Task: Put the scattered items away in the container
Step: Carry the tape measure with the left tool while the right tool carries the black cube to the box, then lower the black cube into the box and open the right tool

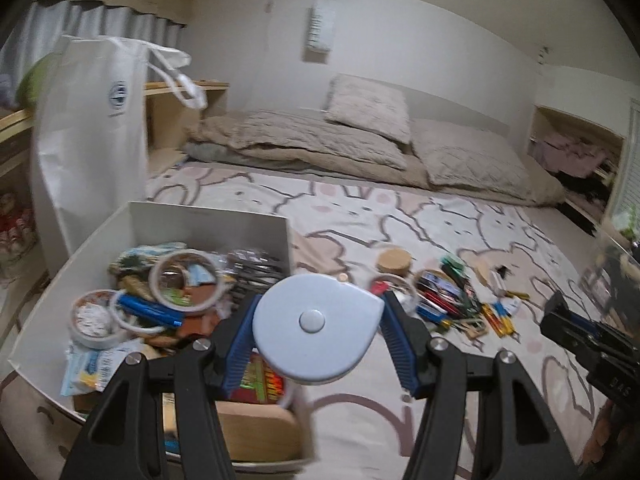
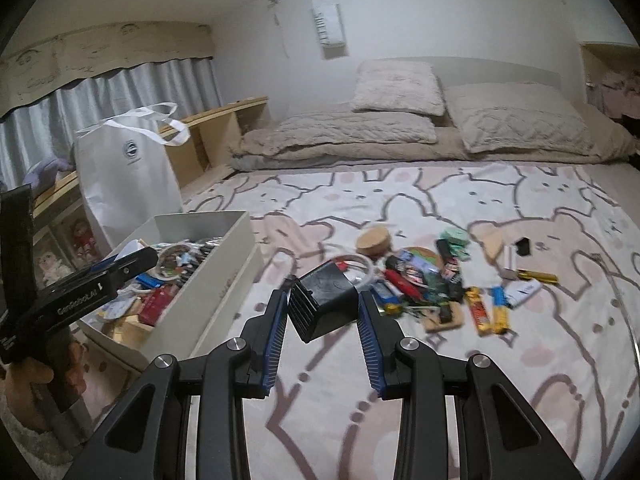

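A round, smooth white tape-measure case [image 1: 316, 326] with a raised centre button sits pinched between the ribbed blue pads of the left gripper [image 1: 316, 334], held in the air over the near end of the white box [image 1: 208, 216]. The box is a rectangular, thin-walled container on the bed, already crowded with rolls of clear tape [image 1: 186, 280], a blue tube, foil packets and a plain wooden block at its near end. The right gripper [image 2: 323, 312] clamps a small black cube [image 2: 324, 304] with a finned, grooved side, held above the sheet just right of the box. Beyond it lies the scattered pile [image 2: 436, 284]: glossy wrappers, pens, yellow bars, and a round cork-topped lid [image 2: 374, 242]. Everything rests on a soft bedsheet [image 2: 520, 340] printed with pale cartoon rabbits and bears. A stiff white paper bag [image 2: 126, 176] with ribbon handles stands behind the box, and quilted beige pillows [image 2: 516, 120] lie at the head of the bed.
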Tool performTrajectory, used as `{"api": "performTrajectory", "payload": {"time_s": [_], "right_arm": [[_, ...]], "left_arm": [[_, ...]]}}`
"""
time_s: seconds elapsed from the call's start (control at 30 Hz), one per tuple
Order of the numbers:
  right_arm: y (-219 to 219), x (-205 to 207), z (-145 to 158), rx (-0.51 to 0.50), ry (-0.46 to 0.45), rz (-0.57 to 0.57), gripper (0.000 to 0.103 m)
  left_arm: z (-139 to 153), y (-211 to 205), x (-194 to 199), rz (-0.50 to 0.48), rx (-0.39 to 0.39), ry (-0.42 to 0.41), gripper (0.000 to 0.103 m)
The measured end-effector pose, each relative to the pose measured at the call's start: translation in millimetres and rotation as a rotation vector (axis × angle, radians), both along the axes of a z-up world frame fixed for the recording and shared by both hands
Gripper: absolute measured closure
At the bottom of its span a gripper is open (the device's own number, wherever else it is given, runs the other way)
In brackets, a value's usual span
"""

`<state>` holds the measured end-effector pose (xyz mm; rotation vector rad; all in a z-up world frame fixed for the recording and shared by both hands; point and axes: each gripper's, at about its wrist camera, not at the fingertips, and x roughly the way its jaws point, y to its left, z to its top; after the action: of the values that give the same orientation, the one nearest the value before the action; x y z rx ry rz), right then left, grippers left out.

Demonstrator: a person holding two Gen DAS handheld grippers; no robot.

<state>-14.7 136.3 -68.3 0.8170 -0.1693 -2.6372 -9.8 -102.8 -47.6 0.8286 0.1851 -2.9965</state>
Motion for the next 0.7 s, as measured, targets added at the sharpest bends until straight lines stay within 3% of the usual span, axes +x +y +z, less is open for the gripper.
{"api": "performTrajectory", "payload": {"time_s": [0.7], "right_arm": [[-97.5, -20.0, 17.3, -0.032, -0.023, 0.225, 0.067]], "left_arm": [[8.8, -104.7, 17.7, 0.224, 0.079, 0.035, 0.044]]}}
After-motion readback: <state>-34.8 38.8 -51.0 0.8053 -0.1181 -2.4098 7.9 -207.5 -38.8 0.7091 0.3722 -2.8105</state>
